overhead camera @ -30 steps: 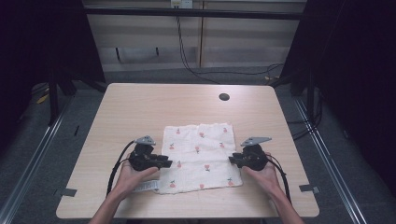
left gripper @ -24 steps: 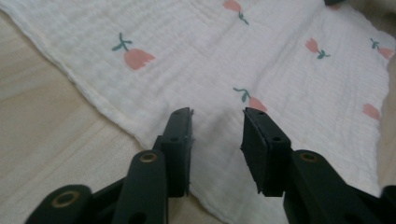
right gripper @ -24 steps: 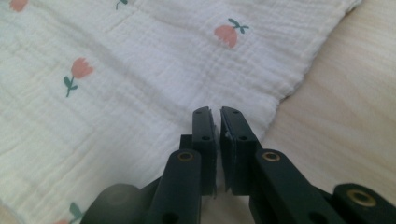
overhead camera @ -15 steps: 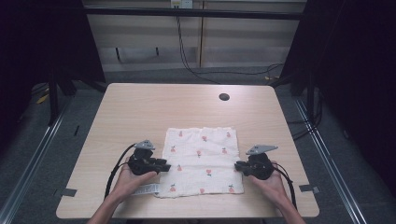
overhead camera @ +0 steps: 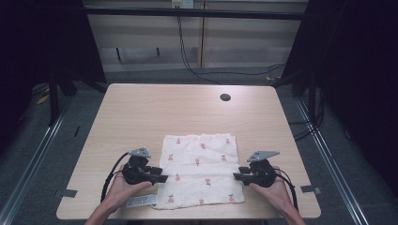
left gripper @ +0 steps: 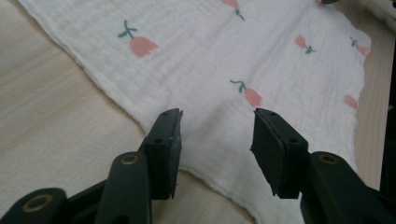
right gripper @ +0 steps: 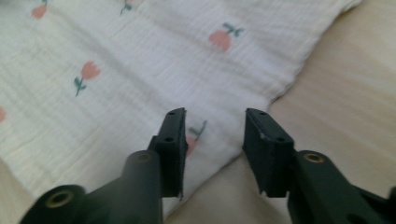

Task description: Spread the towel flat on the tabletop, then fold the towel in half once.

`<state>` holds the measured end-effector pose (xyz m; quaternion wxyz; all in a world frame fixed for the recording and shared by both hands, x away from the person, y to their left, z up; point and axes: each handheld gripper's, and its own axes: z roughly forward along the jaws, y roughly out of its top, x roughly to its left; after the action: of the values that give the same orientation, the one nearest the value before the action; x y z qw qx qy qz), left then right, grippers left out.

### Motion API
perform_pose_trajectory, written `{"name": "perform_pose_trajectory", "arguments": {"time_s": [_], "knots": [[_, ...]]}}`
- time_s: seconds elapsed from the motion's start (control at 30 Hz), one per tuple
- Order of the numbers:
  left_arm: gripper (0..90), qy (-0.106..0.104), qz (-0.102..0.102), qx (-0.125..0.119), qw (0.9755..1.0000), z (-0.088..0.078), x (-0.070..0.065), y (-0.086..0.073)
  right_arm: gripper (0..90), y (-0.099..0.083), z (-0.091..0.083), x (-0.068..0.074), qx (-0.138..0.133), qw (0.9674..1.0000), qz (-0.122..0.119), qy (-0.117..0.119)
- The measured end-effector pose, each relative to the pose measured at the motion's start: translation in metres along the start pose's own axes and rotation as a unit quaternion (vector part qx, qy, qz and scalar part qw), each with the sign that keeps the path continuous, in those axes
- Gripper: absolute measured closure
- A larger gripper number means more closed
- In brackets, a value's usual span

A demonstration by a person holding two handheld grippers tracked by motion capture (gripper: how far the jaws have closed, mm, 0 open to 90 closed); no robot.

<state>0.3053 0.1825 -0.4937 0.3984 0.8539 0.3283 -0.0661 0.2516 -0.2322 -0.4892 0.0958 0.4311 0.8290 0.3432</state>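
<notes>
A white cloth [overhead camera: 199, 168] printed with pink tulips lies flat on the wooden table [overhead camera: 187, 112], close to its front edge. My left gripper [overhead camera: 162, 178] lies level at the cloth's left edge. Its jaws have just been opening and now stand apart, open, over the hem [left gripper: 217, 116], with the cloth [left gripper: 224, 56] flat under them and not pinched. My right gripper [overhead camera: 237, 176] mirrors it at the right edge. It has also just been opening and is open [right gripper: 215, 116], with the cloth [right gripper: 140, 70] lying loose beneath the fingers.
A dark round hole [overhead camera: 225, 97] sits in the tabletop at the far right. A white label [overhead camera: 141, 201] pokes out at the cloth's front left corner. Strips of tape [overhead camera: 69, 192] mark the table's front corners. Dark floor and cables surround the table.
Both grippers moved toward the table's front edge and the cloth slid that way with them, ending flatter. Both sets of jaws then opened and let go of the cloth's side edges.
</notes>
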Motion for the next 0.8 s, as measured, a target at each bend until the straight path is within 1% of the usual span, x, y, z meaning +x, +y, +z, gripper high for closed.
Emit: {"name": "perform_pose_trajectory", "arguments": {"time_s": [0.03,0.07,0.1,0.13,0.17,0.2,0.23,0.27,0.3,0.37,0.4,0.43,0.47,0.5,0.53,0.6,0.63,0.67,0.7,0.73,0.77,0.8], "knots": [[50.9,0.003,0.000,-0.004,1.0000,-0.002,0.002,0.002,53.7,0.002,-0.001,-0.002,-0.011,0.9999,0.004,-0.004],[50.1,0.000,-0.011,-0.014,0.9998,-0.003,0.003,0.004,51.6,0.004,-0.002,-0.005,-0.021,0.9996,0.012,-0.012],[49.0,-0.004,-0.018,-0.026,0.9995,-0.006,0.006,0.005,48.1,0.006,-0.004,-0.008,-0.028,0.9993,0.019,-0.015],[48.8,-0.005,-0.030,-0.042,0.9987,-0.008,0.008,0.008,44.7,0.009,-0.005,-0.013,-0.038,0.9990,0.019,-0.012],[48.4,-0.001,-0.031,-0.046,0.9985,-0.010,0.010,0.010,42.6,0.012,-0.006,-0.017,-0.045,0.9987,0.022,-0.012],[47.5,0.005,-0.038,-0.057,0.9976,-0.012,0.012,0.013,41.4,0.013,-0.006,-0.019,-0.049,0.9984,0.025,-0.015],[47.0,0.009,-0.034,-0.062,0.9975,-0.014,0.015,0.015,40.0,0.015,-0.008,-0.024,-0.056,0.9979,0.029,-0.017],[46.5,0.012,-0.040,-0.073,0.9964,-0.016,0.017,0.017,39.4,0.016,-0.008,-0.026,-0.063,0.9975,0.029,-0.013],[45.5,0.015,-0.043,-0.079,0.9958,-0.018,0.019,0.019,39.4,0.018,-0.009,-0.029,-0.070,0.9969,0.033,-0.014],[44.1,0.022,-0.047,-0.082,0.9953,-0.020,0.024,0.023,38.8,0.023,-0.011,-0.034,-0.081,0.9958,0.040,-0.017],[44.0,0.029,-0.042,-0.079,0.9956,-0.021,0.026,0.024,38.9,0.025,-0.011,-0.037,-0.086,0.9952,0.044,-0.015],[44.0,0.038,-0.042,-0.081,0.9951,-0.022,0.029,0.024,39.5,0.028,-0.011,-0.039,-0.089,0.9948,0.046,-0.013],[44.3,0.039,-0.044,-0.081,0.9949,-0.023,0.032,0.024,39.9,0.032,-0.012,-0.041,-0.092,0.9945,0.049,-0.008],[44.7,0.039,-0.050,-0.084,0.9945,-0.024,0.035,0.023,40.7,0.034,-0.012,-0.042,-0.096,0.9940,0.051,-0.004],[45.1,0.044,-0.053,-0.083,0.9942,-0.025,0.038,0.024,41.2,0.036,-0.013,-0.042,-0.098,0.9939,0.051,-0.001],[47.8,0.055,-0.048,-0.079,0.9942,-0.026,0.045,0.027,43.7,0.040,-0.014,-0.044,-0.099,0.9941,0.045,0.000],[48.3,0.063,-0.044,-0.077,0.9940,-0.025,0.047,0.029,44.2,0.042,-0.014,-0.046,-0.102,0.9937,0.047,0.003],[50.9,0.068,-0.039,-0.078,0.9939,-0.024,0.049,0.032,44.3,0.045,-0.014,-0.049,-0.103,0.9936,0.046,0.003],[52.8,0.069,-0.036,-0.077,0.9940,-0.022,0.052,0.035,44.3,0.047,-0.014,-0.052,-0.103,0.9934,0.050,0.001],[53.1,0.064,-0.040,-0.082,0.9938,-0.021,0.053,0.037,44.7,0.050,-0.015,-0.056,-0.111,0.9923,0.056,0.005],[54.6,0.060,-0.040,-0.084,0.9939,-0.019,0.054,0.038,45.7,0.052,-0.015,-0.058,-0.113,0.9919,0.058,0.004],[55.3,0.063,-0.037,-0.077,0.9944,-0.018,0.054,0.039,46.4,0.054,-0.014,-0.058,-0.109,0.9929,0.047,-0.013]]}}
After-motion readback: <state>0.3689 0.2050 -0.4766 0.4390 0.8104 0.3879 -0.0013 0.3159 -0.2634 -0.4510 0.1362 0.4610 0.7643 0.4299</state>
